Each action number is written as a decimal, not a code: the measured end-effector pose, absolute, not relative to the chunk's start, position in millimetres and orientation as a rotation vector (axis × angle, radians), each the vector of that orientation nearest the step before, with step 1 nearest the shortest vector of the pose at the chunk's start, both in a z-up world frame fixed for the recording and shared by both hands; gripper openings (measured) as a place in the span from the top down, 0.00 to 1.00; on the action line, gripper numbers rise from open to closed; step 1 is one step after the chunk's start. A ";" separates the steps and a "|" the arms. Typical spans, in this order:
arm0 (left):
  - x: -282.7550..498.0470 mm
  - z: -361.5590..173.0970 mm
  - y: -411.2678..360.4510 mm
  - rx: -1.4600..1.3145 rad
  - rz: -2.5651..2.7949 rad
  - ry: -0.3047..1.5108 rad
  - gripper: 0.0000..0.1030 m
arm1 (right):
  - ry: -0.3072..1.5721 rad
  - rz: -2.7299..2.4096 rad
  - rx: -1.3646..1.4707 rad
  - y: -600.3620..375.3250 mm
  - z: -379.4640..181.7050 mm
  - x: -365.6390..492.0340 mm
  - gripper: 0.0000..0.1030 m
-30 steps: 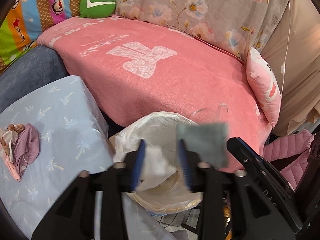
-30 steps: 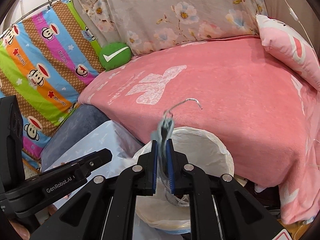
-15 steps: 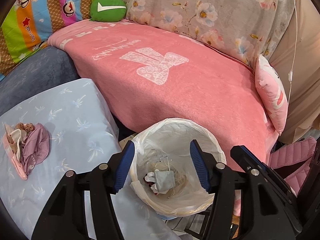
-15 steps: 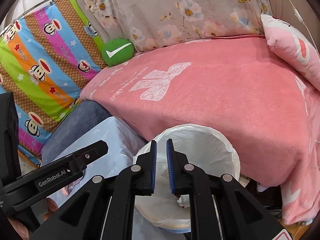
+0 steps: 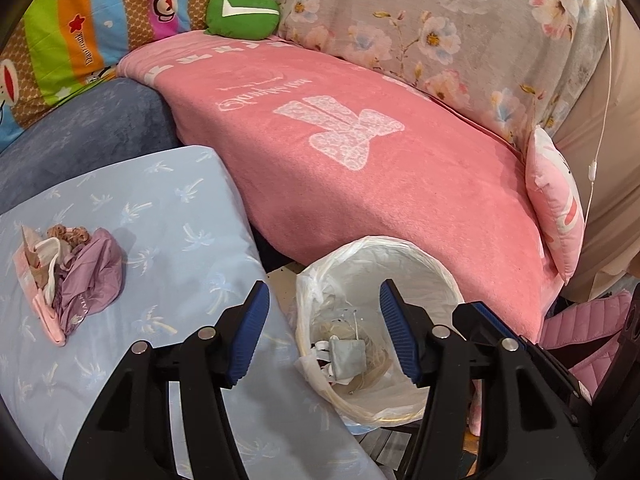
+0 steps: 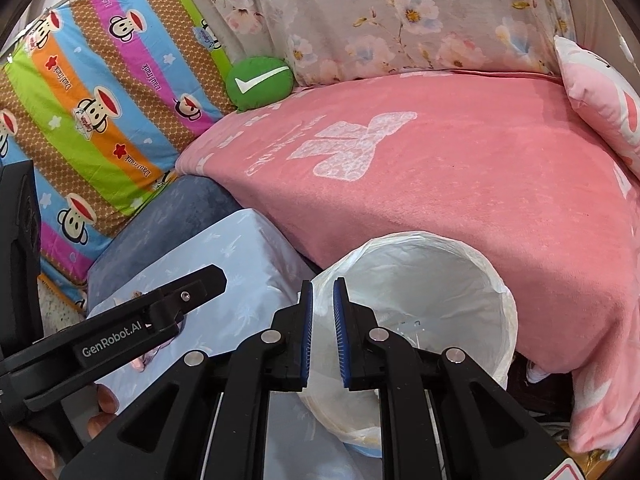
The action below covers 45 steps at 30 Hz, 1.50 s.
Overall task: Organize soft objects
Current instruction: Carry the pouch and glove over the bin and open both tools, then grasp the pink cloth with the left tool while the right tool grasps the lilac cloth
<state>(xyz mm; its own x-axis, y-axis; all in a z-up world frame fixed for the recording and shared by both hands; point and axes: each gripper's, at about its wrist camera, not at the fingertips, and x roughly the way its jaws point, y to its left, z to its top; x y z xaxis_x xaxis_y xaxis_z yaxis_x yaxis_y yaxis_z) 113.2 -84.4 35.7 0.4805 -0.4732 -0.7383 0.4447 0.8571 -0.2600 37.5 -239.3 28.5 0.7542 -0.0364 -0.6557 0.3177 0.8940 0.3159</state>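
A bin lined with a white bag (image 5: 400, 256) stands between the sofa and a low table. At its bottom lies a small grey cloth piece (image 5: 347, 354) with white scraps. My left gripper (image 5: 322, 292) hangs open and empty over the bin's left rim. On the table's light-blue cover (image 5: 180, 216) to the left sits a pile of soft things (image 5: 88, 284): purple cloth, a white piece and a pink piece. My right gripper (image 6: 322, 286) shows only a narrow gap between its pads, nothing in it, just above the bin (image 6: 440, 280). The left gripper's body (image 6: 120, 336) shows at lower left, held by a hand (image 6: 104, 400).
A pink blanket (image 5: 360, 200) covers the sofa seat behind the bin. A green cushion (image 5: 242, 10) leans at the back left, and a pink pillow (image 5: 554, 208) stands at the right end. A pink quilted item (image 5: 592, 332) lies low on the right.
The grey piece left my right gripper and the white scrap left my left one; both now lie in the bin. The left jaws widened. Both grippers shifted left toward the table.
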 end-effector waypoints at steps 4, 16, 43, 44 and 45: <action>116.6 33.8 -68.0 -0.058 -0.535 0.916 0.46 | 0.702 -0.180 0.413 -224.2 30.0 43.6 0.88; 132.8 20.5 2.5 -0.158 -0.407 0.939 0.42 | 0.744 -0.104 0.357 -168.7 26.1 64.8 0.88; 169.1 -57.4 175.0 -0.372 -0.086 1.068 0.37 | 0.880 0.071 0.261 -29.3 -18.5 148.7 0.74; 170.8 -60.0 178.5 -0.377 -0.084 1.072 0.37 | 0.885 0.074 0.254 -24.6 -19.9 153.9 0.74; 173.1 -62.7 182.0 -0.384 -0.081 1.076 0.37 | 0.891 0.079 0.245 -17.8 -23.0 160.1 0.74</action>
